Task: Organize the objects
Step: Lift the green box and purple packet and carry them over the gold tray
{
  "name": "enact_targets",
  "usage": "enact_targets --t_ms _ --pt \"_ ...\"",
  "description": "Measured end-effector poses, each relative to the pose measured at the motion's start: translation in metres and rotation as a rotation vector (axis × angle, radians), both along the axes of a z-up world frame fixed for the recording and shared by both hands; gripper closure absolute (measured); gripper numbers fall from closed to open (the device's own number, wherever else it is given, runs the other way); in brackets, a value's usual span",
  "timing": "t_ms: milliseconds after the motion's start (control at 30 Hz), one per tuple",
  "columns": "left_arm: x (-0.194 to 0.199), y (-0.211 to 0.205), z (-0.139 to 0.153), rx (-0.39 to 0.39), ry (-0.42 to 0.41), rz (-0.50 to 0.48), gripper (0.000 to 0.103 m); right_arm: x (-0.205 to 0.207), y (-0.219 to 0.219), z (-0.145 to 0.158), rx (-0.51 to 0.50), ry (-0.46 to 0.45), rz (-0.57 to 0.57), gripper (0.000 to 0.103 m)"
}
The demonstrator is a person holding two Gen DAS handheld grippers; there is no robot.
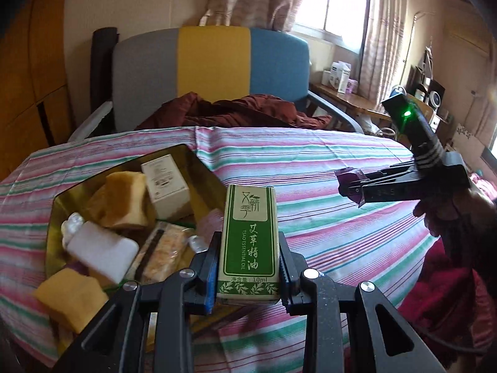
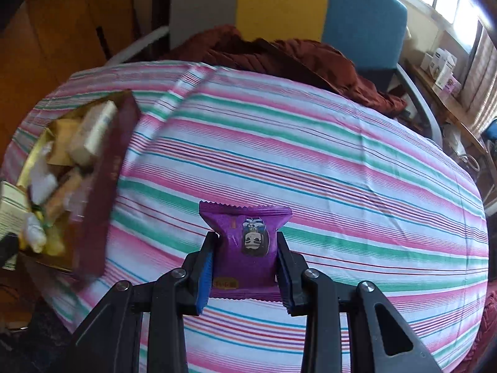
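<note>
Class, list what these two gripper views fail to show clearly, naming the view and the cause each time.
- Items deep in the gold tray: left view, buried under the white bottle and other items.
- Tray contents: right view, motion-blurred.
- Purple packet text: right view, too small, upside down.
- Green box base: left view, hidden by gripper fingers.
- Shelf boxes: left view, too small.

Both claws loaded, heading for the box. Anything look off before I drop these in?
The gold-lined box is already heaped; one yellow sponge block overhangs its near corner.
</note>
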State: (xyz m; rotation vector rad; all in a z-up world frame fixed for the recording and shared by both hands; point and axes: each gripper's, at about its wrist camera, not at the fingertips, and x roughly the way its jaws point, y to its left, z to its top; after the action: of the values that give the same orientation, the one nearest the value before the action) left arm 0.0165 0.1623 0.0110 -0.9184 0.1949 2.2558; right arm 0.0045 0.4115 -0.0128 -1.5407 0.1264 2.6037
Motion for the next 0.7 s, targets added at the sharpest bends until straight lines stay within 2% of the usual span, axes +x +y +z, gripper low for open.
enact_targets --t_ms 133,333,700 --pt "-0.003 -0.015 -0.002 0.013 -0.016 0.027 0.071 0.001 -0.037 0.008 -0.057 0.043 0.039 0.069" --pt "-0.012 -0.044 -0.01 0.044 -0.058 0.082 0.071 -0.001 -0.085 0.005 -0.142 0.076 0.087 0.069" --pt "-0.046 -0.12 0.001 0.209 -0.134 0.229 0.071 -0.001 -0.142 -0.003 -0.232 0.11 0.174 0.069"
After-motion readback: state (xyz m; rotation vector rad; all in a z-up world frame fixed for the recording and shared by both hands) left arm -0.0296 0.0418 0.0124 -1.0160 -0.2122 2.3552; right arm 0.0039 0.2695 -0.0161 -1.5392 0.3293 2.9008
